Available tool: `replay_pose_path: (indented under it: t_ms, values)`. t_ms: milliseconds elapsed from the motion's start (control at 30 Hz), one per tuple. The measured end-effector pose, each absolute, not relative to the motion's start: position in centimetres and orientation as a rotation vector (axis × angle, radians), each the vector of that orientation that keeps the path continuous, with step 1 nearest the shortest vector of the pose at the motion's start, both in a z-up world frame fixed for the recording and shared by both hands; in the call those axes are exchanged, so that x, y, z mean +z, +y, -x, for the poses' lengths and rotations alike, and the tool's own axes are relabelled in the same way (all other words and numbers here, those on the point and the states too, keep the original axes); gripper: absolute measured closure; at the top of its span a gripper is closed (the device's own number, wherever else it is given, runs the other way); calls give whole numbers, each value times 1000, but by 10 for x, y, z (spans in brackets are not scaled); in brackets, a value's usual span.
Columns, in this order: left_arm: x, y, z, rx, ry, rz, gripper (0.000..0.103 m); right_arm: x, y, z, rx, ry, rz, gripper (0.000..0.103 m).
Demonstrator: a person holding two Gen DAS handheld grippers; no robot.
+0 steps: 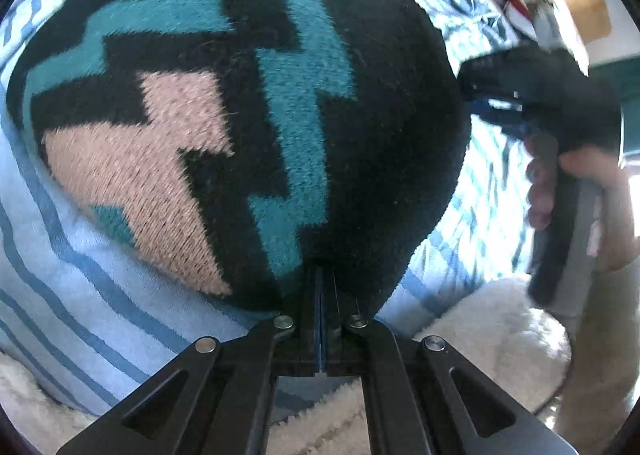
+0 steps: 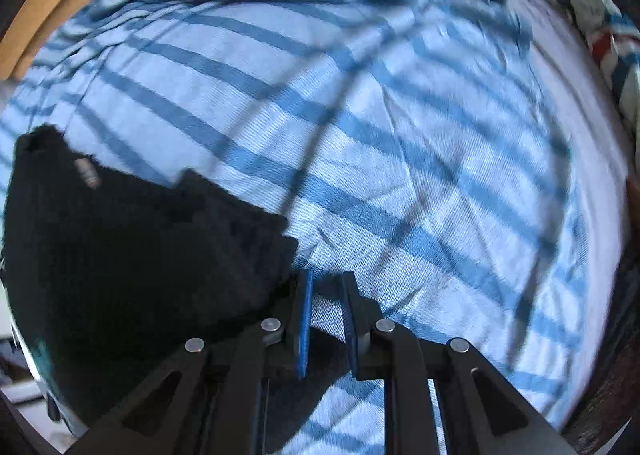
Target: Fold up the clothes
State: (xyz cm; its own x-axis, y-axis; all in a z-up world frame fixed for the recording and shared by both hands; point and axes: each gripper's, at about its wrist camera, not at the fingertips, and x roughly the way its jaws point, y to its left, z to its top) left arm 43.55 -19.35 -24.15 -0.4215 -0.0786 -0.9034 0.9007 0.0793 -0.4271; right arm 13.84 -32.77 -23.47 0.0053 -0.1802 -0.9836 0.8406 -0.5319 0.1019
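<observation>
Fingers [image 1: 322,287] pinching black patterned sweater [image 1: 240,115] (no labels legible)

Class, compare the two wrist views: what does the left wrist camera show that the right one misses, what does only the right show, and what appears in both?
Only the left view shows the knit garment's teal and pink pattern, the white fluffy rug and the person's hand holding the right tongs. Only the right view shows those tongs slightly parted over cloth. Both show the blue striped sheet and the dark garment.
</observation>
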Motion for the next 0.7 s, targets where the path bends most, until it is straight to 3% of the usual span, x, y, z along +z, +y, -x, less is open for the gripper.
replay_pose_path:
  t_ms: [100, 167, 200, 233, 267, 333, 700]
  values:
    - [-237, -181, -462, -1513, 1606, -695, 102, -210, -297, -130, -1683, 522, -1530, 79]
    - [-239, -171, -488, -1497, 1685, -537, 99, -190, -266, -127, -1704, 369, -1554, 50]
    - [-245, -162, -498, -1456, 1721, -458, 95, -182, -247, -127, -1708, 287, -1569, 43]
    - [-251, -152, -507, -1413, 1753, -385, 77, -176, -224, -134, -1695, 189, -1589, 33]
    - [-258, -142, -516, -1370, 1782, -312, 49, -176, -216, -151, -1662, 151, -1602, 27]
    - [-257, -135, -532, -1337, 1789, -216, 33, -178, -205, -187, -1587, 105, -1623, 23]
    - [-262, -113, -598, -1230, 1844, 137, 32, -241, -224, -296, -1270, 428, -1780, 15]
